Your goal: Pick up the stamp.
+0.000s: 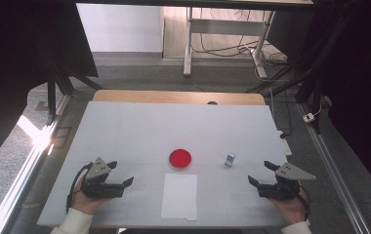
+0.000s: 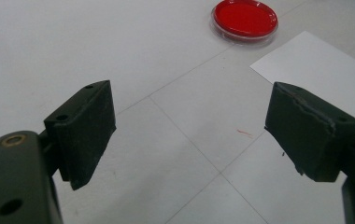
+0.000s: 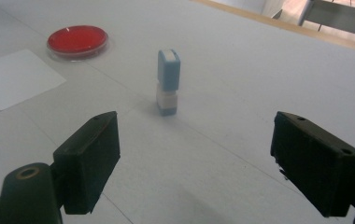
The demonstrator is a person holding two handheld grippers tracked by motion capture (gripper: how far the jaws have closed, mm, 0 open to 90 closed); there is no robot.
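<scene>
My left claw (image 1: 118,174) is sitting near the table's (image 1: 125,126) left front, jaws wide apart with nothing between them. The red dish (image 1: 180,158) is ahead of it and off to its right, well apart, and the paper (image 1: 179,196) lies just right of that claw, below the dish. Further right, the little blue-and-white stamp (image 1: 230,159) stands upright ahead of my right claw (image 1: 262,173), slightly to its left, near but not touching. That claw's jaws are spread wide too, holding nothing.
</scene>
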